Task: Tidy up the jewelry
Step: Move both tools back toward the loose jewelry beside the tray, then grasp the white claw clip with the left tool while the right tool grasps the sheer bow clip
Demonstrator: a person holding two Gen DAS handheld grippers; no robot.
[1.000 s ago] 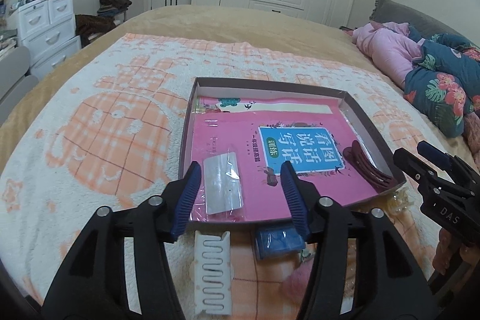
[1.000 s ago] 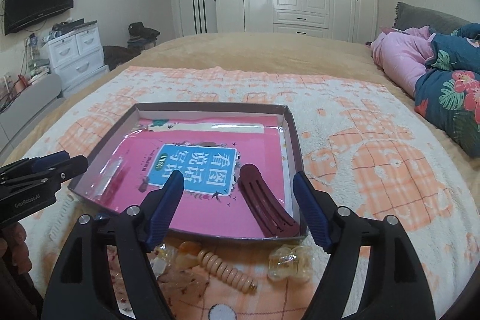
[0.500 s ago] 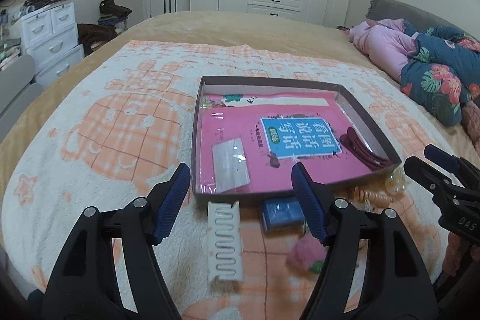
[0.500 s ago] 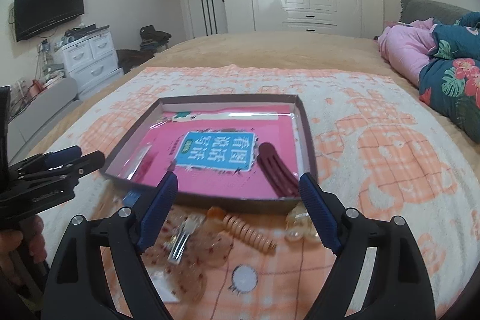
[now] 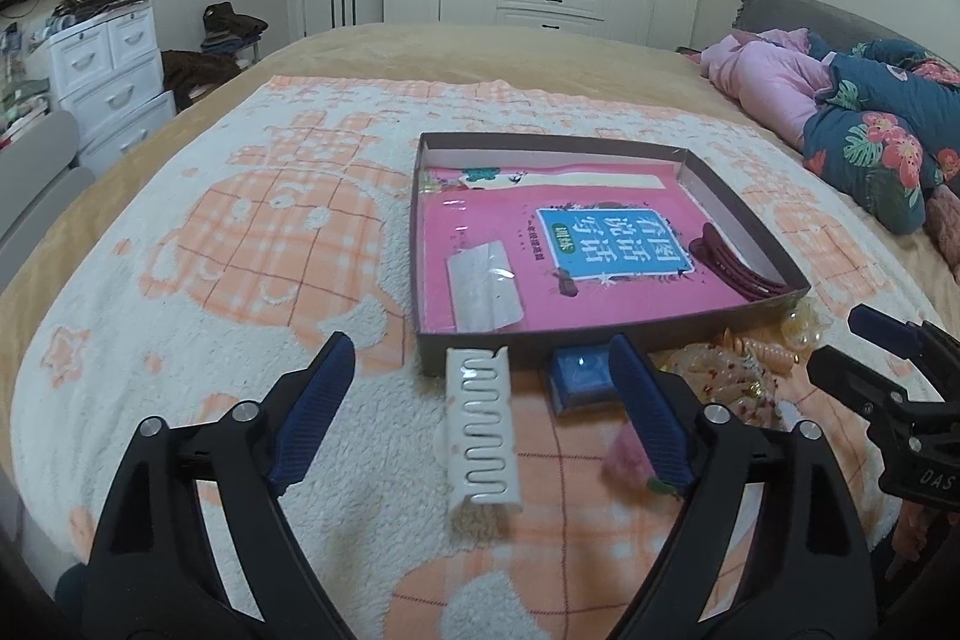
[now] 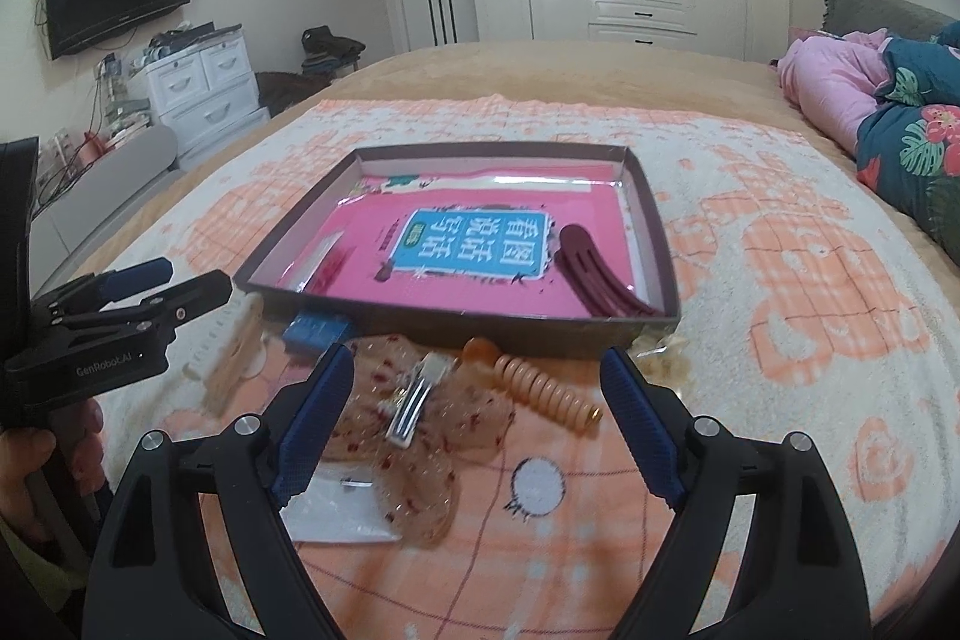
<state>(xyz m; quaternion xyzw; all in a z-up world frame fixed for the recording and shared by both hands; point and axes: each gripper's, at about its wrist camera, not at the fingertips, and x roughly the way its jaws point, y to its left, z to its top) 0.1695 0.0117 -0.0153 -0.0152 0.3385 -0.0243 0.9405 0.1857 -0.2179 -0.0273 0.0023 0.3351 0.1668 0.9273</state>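
A shallow brown box (image 5: 600,334) lined with a pink book lies on the orange-and-white blanket. Inside it are a dark red hair clip (image 5: 732,268) (image 6: 594,274) and a small clear bag (image 5: 483,286). In front of the box lie a white wavy comb (image 5: 483,430), a blue piece (image 5: 579,379), an orange spiral hair tie (image 6: 540,388) and a clear spotted bow with a silver clip (image 6: 414,400). My left gripper (image 5: 480,346) hovers over the comb, its jaws opening, gripping nothing. My right gripper (image 6: 475,353) is open above the bow and the spiral tie.
A pink soft piece (image 5: 627,457) and a yellowish clear clip (image 5: 804,322) lie near the box's front. A white flat pouch (image 6: 336,508) lies under the bow. Pink and floral bedding (image 5: 864,136) is piled at the right. White drawers (image 6: 204,94) stand left of the bed.
Both grippers have drawn back from the box, so more of the blanket's near side and the loose pieces show. The left jaws have spread much wider; the right ones slightly.
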